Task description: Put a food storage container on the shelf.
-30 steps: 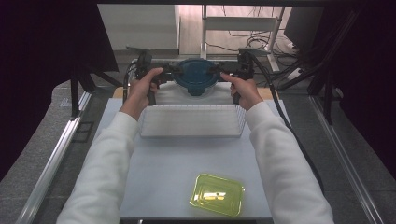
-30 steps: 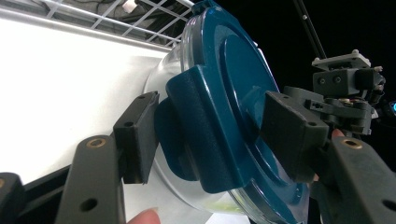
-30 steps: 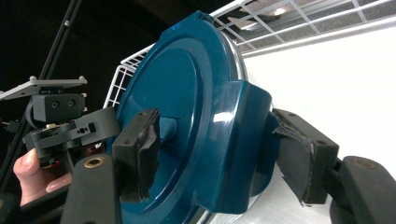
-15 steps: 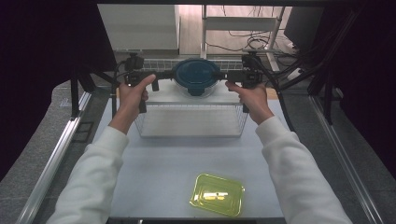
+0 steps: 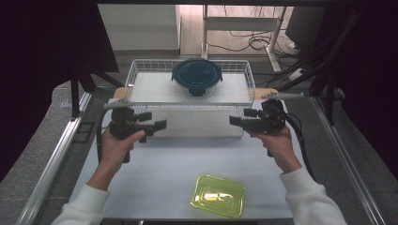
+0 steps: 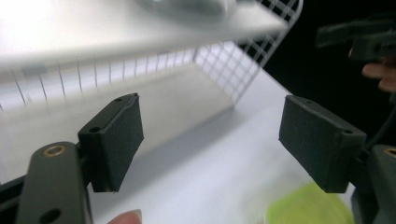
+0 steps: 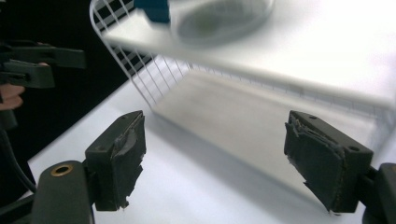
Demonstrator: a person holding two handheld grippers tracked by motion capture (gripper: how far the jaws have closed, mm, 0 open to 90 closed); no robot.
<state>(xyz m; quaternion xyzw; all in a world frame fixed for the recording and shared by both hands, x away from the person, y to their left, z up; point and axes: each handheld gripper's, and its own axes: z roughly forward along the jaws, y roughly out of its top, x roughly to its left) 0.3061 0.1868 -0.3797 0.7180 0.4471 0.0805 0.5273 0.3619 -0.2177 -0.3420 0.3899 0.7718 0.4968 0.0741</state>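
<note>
Both grippers, left [image 5: 157,125] & right [image 5: 237,121], sit w/ jaws wide apart, just opened, nothing between them. Round lidded container [image 5: 196,77] rests on wire rack [image 5: 249,83] top shelf, beyond both grippers.

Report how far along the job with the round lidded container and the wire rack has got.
Done, apparently: the round lidded container sits on the upper shelf of the wire rack. In hand: nothing; the left gripper and right gripper hang open in front of the rack. Possibly left: the yellow-green lid lies alone near the table's front edge.
</note>
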